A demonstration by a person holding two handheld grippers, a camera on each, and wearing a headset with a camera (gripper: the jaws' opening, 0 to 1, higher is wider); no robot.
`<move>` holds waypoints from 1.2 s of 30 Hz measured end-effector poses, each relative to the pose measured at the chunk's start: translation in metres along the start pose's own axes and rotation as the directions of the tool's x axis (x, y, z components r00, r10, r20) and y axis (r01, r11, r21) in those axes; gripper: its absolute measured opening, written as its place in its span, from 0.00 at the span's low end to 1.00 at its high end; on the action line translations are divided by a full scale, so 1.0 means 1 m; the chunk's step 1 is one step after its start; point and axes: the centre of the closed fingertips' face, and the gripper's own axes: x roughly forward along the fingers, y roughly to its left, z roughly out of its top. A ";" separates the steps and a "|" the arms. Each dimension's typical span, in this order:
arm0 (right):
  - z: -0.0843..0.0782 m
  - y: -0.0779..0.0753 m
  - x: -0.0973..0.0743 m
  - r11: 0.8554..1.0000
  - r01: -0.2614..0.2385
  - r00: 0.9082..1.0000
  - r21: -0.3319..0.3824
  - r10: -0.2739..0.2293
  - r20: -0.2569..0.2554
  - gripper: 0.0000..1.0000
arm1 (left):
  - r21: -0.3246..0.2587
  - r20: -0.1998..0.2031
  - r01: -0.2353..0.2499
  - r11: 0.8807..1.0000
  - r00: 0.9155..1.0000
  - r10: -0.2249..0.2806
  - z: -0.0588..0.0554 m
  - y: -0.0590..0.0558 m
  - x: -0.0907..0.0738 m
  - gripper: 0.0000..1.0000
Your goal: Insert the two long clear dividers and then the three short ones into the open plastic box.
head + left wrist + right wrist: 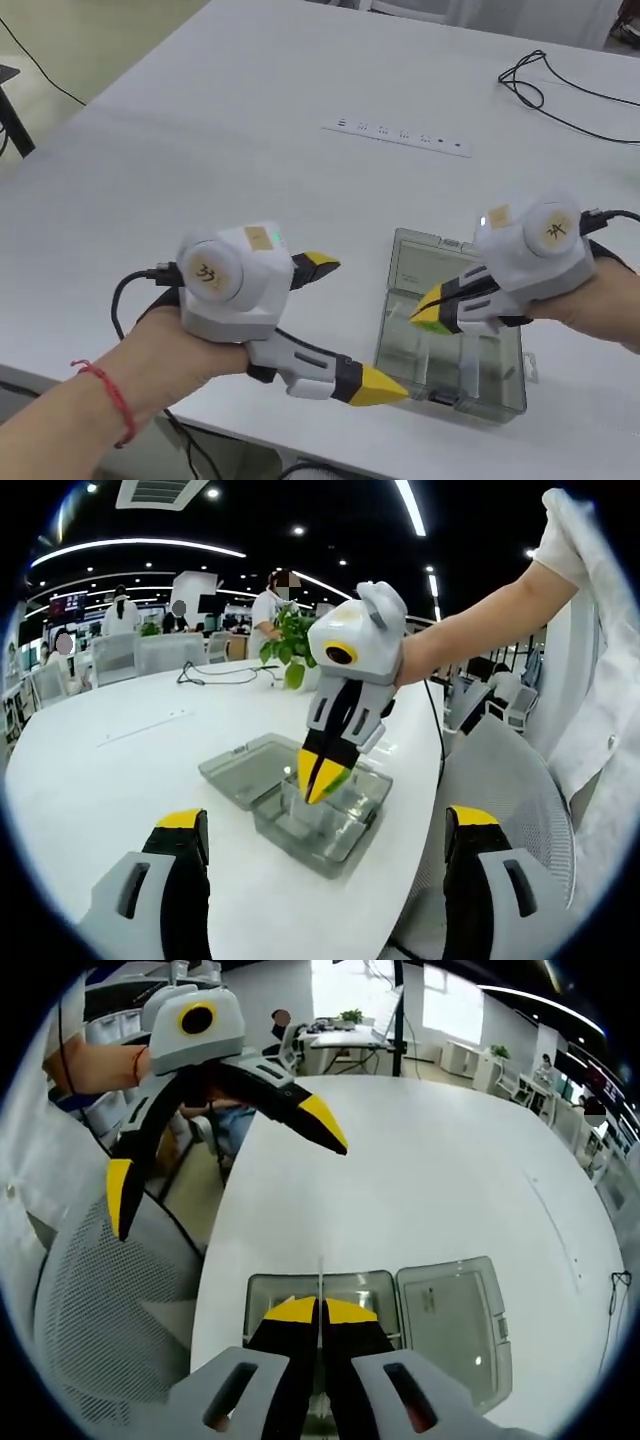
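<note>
Divider: a thin clear plastic divider [321, 1275] showed edge-on as a pale line rising from between your right gripper's jaws, above the box tray. Long or short could not be told.
Handling: I judged it light, stiff and slick, and likely to flex or crack if forced. Being nearly invisible, it would be easy to lose track of. Grip it on the flat faces near the top edge, so the lower edge and both ends are free for the slots.
Box: the clear rectangular plastic box [505, 395] lay open near the table's front edge, its hinged lid [420, 255] flat on the far side. Faint lines showed inside the tray. How many dividers were seated could not be told.
Box handling: it looked light enough to skate on the smooth top if you pressed down off-centre.
Right gripper: your right gripper [425, 308] was clenched on the divider, with its yellow tips together over the tray. The left gripper view showed those tips [318, 780] pointing down into the box.
Left gripper: your left gripper [352, 323] was released, with jaws wide apart and nothing between them, just beside the box's near-left corner.
Use for it: steady the tray wall, in my judgement.
Surroundings: a white table [200, 150], a white power strip [400, 135] well beyond the box, and a black cable [540, 85] at the far right.
</note>
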 end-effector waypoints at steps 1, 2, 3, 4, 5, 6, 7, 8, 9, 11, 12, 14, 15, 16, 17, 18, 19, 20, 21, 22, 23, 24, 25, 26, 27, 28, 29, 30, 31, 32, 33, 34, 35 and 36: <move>-0.001 0.000 0.002 1.000 -0.001 1.000 0.000 0.001 -0.006 0.02 | 0.000 0.000 0.000 1.000 1.000 0.000 0.000 0.000 0.000 1.00; -0.003 0.000 0.004 1.000 -0.002 1.000 -0.004 0.002 -0.012 0.02 | 0.000 -0.001 0.000 1.000 1.000 0.000 0.000 0.000 0.000 1.00; -0.005 0.000 0.005 1.000 -0.003 1.000 -0.010 0.003 -0.017 0.02 | 0.000 -0.002 0.001 1.000 1.000 -0.001 0.000 0.000 0.000 1.00; -0.006 0.000 0.007 1.000 -0.003 1.000 -0.010 0.003 -0.023 0.02 | 0.000 -0.004 0.001 1.000 1.000 -0.001 -0.001 0.000 0.000 1.00; -0.007 -0.001 0.008 1.000 -0.003 1.000 -0.005 0.003 -0.025 0.02 | 0.000 -0.004 0.000 1.000 1.000 0.000 -0.001 0.000 0.000 1.00; -0.008 -0.002 0.009 1.000 -0.003 1.000 -0.001 0.003 -0.028 0.02 | 0.000 -0.004 0.000 1.000 1.000 0.000 -0.001 0.000 0.000 1.00; -0.009 -0.002 0.011 1.000 -0.004 1.000 0.002 0.004 -0.030 0.02 | -0.001 -0.004 0.000 1.000 1.000 0.000 -0.001 0.000 0.000 1.00; -0.009 -0.003 0.011 1.000 -0.003 0.999 0.003 0.003 -0.033 0.02 | 0.000 -0.004 0.000 1.000 1.000 0.000 -0.001 0.000 0.000 1.00; -0.010 -0.003 0.012 1.000 -0.005 0.999 0.009 0.006 -0.035 0.02 | 0.000 -0.005 0.000 1.000 1.000 0.000 -0.001 0.000 0.000 1.00; -0.011 -0.003 0.013 1.000 -0.007 0.999 0.009 0.007 -0.039 0.02 | 0.001 -0.007 0.001 1.000 1.000 -0.001 -0.002 0.000 0.000 1.00; -0.013 -0.002 0.014 1.000 -0.009 0.999 0.005 0.009 -0.049 0.02 | 0.000 -0.008 0.001 1.000 1.000 -0.001 -0.002 0.001 0.000 1.00; -0.014 -0.001 0.015 1.000 -0.012 0.998 -0.001 0.012 -0.056 0.02 | 0.001 -0.011 0.002 1.000 1.000 -0.002 -0.003 0.001 0.000 1.00; -0.014 -0.002 0.015 1.000 -0.012 0.998 0.003 0.012 -0.054 0.02 | 0.001 -0.011 0.002 1.000 1.000 -0.002 -0.003 0.001 0.000 1.00; -0.015 -0.002 0.014 1.000 -0.012 0.999 0.009 0.013 -0.052 0.02 | 0.000 -0.010 0.000 1.000 1.000 0.000 -0.002 0.001 -0.001 1.00; -0.015 -0.002 0.013 1.000 -0.012 0.999 0.010 0.013 -0.052 0.02 | -0.001 -0.007 -0.001 1.000 1.000 0.001 -0.002 0.001 -0.001 1.00; -0.015 -0.002 0.012 1.000 -0.011 0.999 0.010 0.011 -0.040 0.02 | -0.003 -0.006 -0.001 1.000 1.000 0.001 -0.002 0.002 -0.001 1.00; -0.015 -0.003 0.011 1.000 -0.009 0.999 0.018 0.010 -0.035 0.02 | -0.002 -0.008 -0.003 1.000 1.000 0.003 -0.002 0.002 -0.001 1.00; -0.014 -0.003 0.010 1.000 -0.009 1.000 0.021 0.010 -0.028 0.02 | -0.001 -0.009 -0.004 1.000 1.000 0.004 -0.002 0.002 -0.001 1.00; -0.013 -0.002 0.009 1.000 -0.009 1.000 0.019 0.010 -0.018 0.02 | -0.003 -0.008 -0.004 1.000 1.000 0.004 -0.002 0.002 -0.001 1.00; -0.012 -0.002 0.008 1.000 -0.009 1.000 0.018 0.009 -0.016 0.02 | -0.004 -0.005 -0.004 1.000 1.000 0.004 -0.001 0.002 -0.001 1.00; -0.012 -0.002 0.007 1.000 -0.009 1.000 0.017 0.009 -0.012 0.02 | -0.004 -0.005 -0.004 1.000 1.000 0.004 -0.001 0.003 -0.001 1.00; -0.011 -0.001 0.007 1.000 -0.010 1.000 0.011 0.010 -0.004 0.02 | -0.003 -0.007 -0.005 1.000 1.000 0.005 -0.002 0.003 -0.001 1.00; -0.010 -0.001 0.007 1.000 -0.013 1.000 0.002 0.013 -0.003 0.02 | -0.004 -0.009 -0.004 1.000 1.000 0.004 -0.002 0.003 0.000 1.00; -0.010 -0.001 0.007 1.000 -0.014 1.000 -0.003 0.014 -0.003 0.02 | -0.004 -0.009 -0.003 1.000 1.000 0.003 -0.002 0.003 0.000 1.00; -0.009 0.000 0.007 1.000 -0.016 1.000 -0.010 0.016 -0.001 0.02 | -0.003 -0.009 -0.004 1.000 1.000 0.004 -0.002 0.003 0.000 1.00; -0.009 0.000 0.007 1.000 -0.015 1.000 -0.013 0.015 -0.004 0.02 | -0.003 -0.009 -0.004 1.000 1.000 0.004 -0.002 0.003 0.000 1.00; -0.009 -0.001 0.007 1.000 -0.015 1.000 -0.011 0.015 -0.005 0.02 | -0.004 -0.010 -0.004 1.000 1.000 0.003 -0.002 0.003 0.000 1.00; -0.009 -0.001 0.008 1.000 -0.014 1.000 -0.007 0.014 -0.005 0.02 | -0.004 -0.010 -0.003 1.000 1.000 0.003 -0.002 0.003 0.000 1.00; -0.009 -0.001 0.008 1.000 -0.015 1.000 -0.009 0.015 -0.006 0.02 | -0.003 -0.011 -0.002 1.000 1.000 0.002 -0.002 0.003 0.000 1.00; -0.009 0.000 0.009 1.000 -0.016 1.000 -0.013 0.016 -0.011 0.02 | -0.003 -0.011 -0.001 1.000 1.000 0.001 -0.002 0.003 0.001 1.00; -0.010 0.000 0.010 1.000 -0.019 1.000 -0.021 0.018 -0.016 0.02 | -0.003 -0.012 0.000 1.000 1.000 0.000 -0.002 0.002 0.001 1.00; -0.010 0.001 0.011 0.999 -0.022 1.000 -0.034 0.022 -0.022 0.02 | -0.003 -0.012 0.001 1.000 1.000 -0.001 -0.002 0.002 0.001 1.00; -0.010 0.002 0.012 0.999 -0.023 0.999 -0.047 0.022 -0.025 0.02 | -0.002 -0.013 0.002 1.000 1.000 -0.002 -0.003 0.002 0.001 1.00; -0.011 0.001 0.012 0.999 -0.022 0.999 -0.042 0.021 -0.029 0.02 | -0.001 -0.014 0.002 1.000 1.000 -0.002 -0.003 0.002 0.001 1.00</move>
